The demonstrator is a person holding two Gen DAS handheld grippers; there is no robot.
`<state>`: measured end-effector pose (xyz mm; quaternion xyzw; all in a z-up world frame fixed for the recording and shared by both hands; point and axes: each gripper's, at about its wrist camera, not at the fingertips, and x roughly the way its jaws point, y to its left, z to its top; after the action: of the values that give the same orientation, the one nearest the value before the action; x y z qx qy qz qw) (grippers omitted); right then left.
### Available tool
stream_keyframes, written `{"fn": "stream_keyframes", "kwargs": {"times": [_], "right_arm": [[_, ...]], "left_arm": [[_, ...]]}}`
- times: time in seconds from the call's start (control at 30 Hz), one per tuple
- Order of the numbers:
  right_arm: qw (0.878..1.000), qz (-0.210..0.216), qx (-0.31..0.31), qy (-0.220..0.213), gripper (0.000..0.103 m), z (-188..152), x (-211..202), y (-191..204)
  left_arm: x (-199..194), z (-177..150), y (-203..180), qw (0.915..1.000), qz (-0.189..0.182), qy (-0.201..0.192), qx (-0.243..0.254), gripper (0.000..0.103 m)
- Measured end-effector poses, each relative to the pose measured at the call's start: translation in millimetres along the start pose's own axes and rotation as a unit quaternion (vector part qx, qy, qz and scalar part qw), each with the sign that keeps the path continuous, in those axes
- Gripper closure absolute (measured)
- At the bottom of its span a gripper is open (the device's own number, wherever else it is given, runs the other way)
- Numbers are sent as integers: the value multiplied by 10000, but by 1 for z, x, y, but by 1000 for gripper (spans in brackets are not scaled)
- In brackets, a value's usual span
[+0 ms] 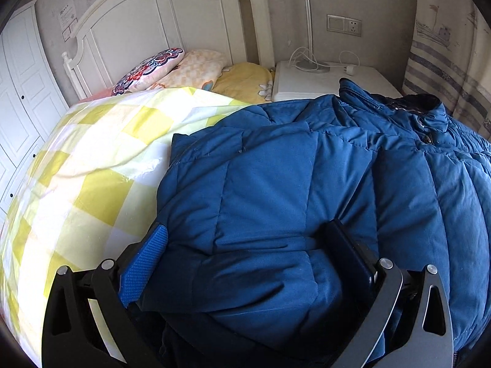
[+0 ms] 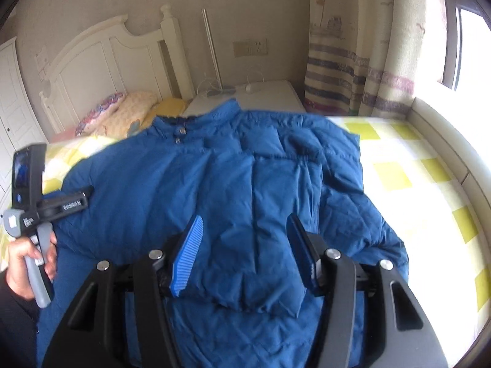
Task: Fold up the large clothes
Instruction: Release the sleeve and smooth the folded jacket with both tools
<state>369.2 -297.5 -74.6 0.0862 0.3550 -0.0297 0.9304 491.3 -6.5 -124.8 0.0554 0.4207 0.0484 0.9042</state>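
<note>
Nearest the left wrist camera, a folded sleeve (image 1: 245, 260) of the blue padded jacket (image 1: 399, 184) bulges up between the two fingers of the left gripper (image 1: 248, 239). The jaws stand wide apart with the fabric filling the gap; whether the pads press on it cannot be told. The blue pad (image 1: 144, 263) of one finger lies at the sleeve's edge, beside the yellow-checked bedcover (image 1: 76, 184).

In the right wrist view, the right gripper (image 2: 245, 230) has its jaws about half open over the other sleeve (image 2: 251, 270), which is folded across the jacket's front. The sleeve cuff lies between the fingers; a grip cannot be confirmed.

The jacket lies flat on the bed ahead of both grippers, front up, collar (image 2: 184, 122) at the far end towards the pillows (image 1: 184, 67) and white headboard (image 1: 138, 24). A person's hand (image 2: 27, 263) holds the left gripper's handle off to the left of the right gripper. A white nightstand (image 1: 322, 79) stands beyond the collar, a striped curtain (image 2: 353, 86) further right.
</note>
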Motion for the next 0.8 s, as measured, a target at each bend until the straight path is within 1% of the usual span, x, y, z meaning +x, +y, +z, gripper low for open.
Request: {"fn": "stream_keyframes", "kwargs": {"times": [0.07,0.1,0.17,0.23,0.27,0.33,0.4,0.43,0.47,0.5,0.57,0.6,0.63,0.7,0.73,0.8], "right_arm": [[9994,-133,-281,-181,47,16,0,15],[9987,-200,-431,-171,47,23,6,22],[9981,-245,-568,14,47,34,28,28],[9948,-618,-624,525,45,31,63,27],[9939,-589,-642,677,43,25,78,25],[9937,-649,-759,512,43,18,84,28],[9903,-775,-955,644,43,20,83,35],[9901,-749,-942,716,44,25,80,35],[9919,-667,-833,694,45,32,75,33],[9939,-659,-692,555,45,40,69,28],[9949,-876,-467,180,43,50,59,15],[9947,-953,-353,146,42,53,61,7],[9943,-1001,-254,262,42,53,71,-1],[9917,-1066,-195,698,35,44,102,-17],[9929,-986,-160,642,34,39,109,-22],[9940,-877,-41,660,32,39,109,-25]], "left_arm": [[0,0,0,10000,9,-1,5,4],[0,0,0,10000,11,-3,5,4],[-1,0,0,10000,0,-3,-5,4],[0,1,0,10000,-17,-10,-15,4],[0,1,0,10000,-25,-12,-19,4],[-1,0,-1,10000,-27,-11,-30,4],[0,0,-1,10000,-28,-3,-35,4],[0,1,-1,10000,-30,1,-39,4],[0,1,-1,10000,-28,-1,-38,4],[0,1,-1,10000,-31,-4,-38,4],[0,1,0,10000,-41,-2,-48,4],[0,1,0,10000,-44,-3,-52,4],[0,1,0,10000,-46,-3,-51,4],[0,1,1,10000,-63,-11,-54,4],[0,1,1,10000,-70,-12,-62,4],[0,2,1,10000,-68,-10,-65,4]]}}
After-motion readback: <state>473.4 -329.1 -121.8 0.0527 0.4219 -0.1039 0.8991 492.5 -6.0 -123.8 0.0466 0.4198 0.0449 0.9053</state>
